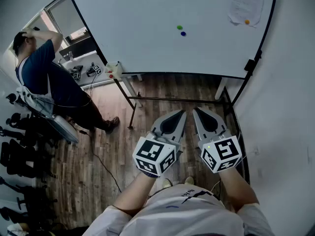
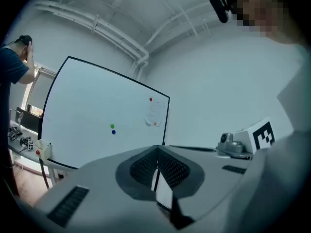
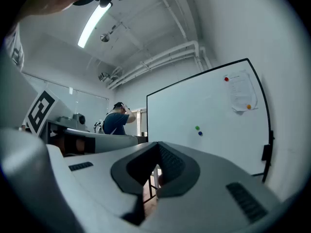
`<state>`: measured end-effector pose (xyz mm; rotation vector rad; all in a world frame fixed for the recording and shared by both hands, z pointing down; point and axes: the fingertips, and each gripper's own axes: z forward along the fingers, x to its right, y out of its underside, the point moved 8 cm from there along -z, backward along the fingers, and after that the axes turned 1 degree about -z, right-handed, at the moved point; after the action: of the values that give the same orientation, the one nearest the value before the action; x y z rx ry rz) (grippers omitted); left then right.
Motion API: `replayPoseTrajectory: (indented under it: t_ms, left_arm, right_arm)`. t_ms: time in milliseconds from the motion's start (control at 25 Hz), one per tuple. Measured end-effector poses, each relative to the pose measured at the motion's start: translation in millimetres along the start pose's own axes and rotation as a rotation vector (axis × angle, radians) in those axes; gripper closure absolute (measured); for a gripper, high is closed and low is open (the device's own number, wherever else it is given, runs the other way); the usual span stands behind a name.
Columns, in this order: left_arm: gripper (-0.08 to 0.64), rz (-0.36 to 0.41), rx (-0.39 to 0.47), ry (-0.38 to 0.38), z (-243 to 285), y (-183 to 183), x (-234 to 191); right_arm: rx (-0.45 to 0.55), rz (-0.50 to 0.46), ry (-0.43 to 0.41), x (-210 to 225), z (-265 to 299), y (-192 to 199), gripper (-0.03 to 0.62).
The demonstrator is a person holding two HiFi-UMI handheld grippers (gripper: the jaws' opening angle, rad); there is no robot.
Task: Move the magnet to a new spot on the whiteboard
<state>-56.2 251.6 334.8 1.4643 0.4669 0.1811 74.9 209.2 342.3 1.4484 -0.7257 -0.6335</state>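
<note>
Across the room the whiteboard (image 1: 147, 28) is waiting; we are holding left gripper (image 1: 182, 111) and right gripper (image 1: 195, 109) closed, empty, the green magnet (image 1: 179, 27) sitting untouched.

Whiteboard (image 1: 147, 28) with green magnet (image 1: 179, 27) just above blue magnet (image 1: 183, 33), left hand-held gripper (image 1: 182, 111), right hand-held gripper (image 1: 195, 109), both closed.

Whiteboard scene, counted

One whiteboard (image 1: 147, 14) holds four magnets: one green magnet (image 1: 179, 27), one blue magnet (image 1: 183, 33), one orange magnet (image 1: 247, 21) and one red magnet (image 3: 226, 78). There is one sheet of paper (image 1: 246, 4), two grippers, left gripper (image 1: 181, 112) and right gripper (image 1: 197, 110), and one seated person (image 1: 44, 68).
</note>
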Motion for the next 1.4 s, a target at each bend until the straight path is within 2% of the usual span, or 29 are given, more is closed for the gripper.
replayPoseTrajectory:
  t_ms: [240,600,880,1120,1400]
  left_arm:
    - [0.549,-0.006,0.003,-0.010,4.5,-2.6,5.7]
    - [0.549,0.008,0.016,-0.040,23.5,-6.0,11.5]
    - [0.549,0.004,-0.017,-0.032,39.8,9.8,35.0]
    - [0.549,-0.002,-0.013,-0.027,56.7,7.6,29.9]
    - [0.549,-0.004,-0.002,0.020,94.5,5.3,10.8]
  right_arm:
    - [0.025,0.010,-0.041,4.8,-7.5,-7.4,0.580]
    - [0.066,0.045,-0.016,39.3,-22.7,-10.5,0.580]
    - [0.064,0.071,-0.034,56.6,-31.8,-1.9,0.580]
    - [0.068,0.061,-0.003,74.7,-27.7,-5.7,0.580]
    - [0.045,0.033,0.027,94.8,-2.5,-2.8,0.580]
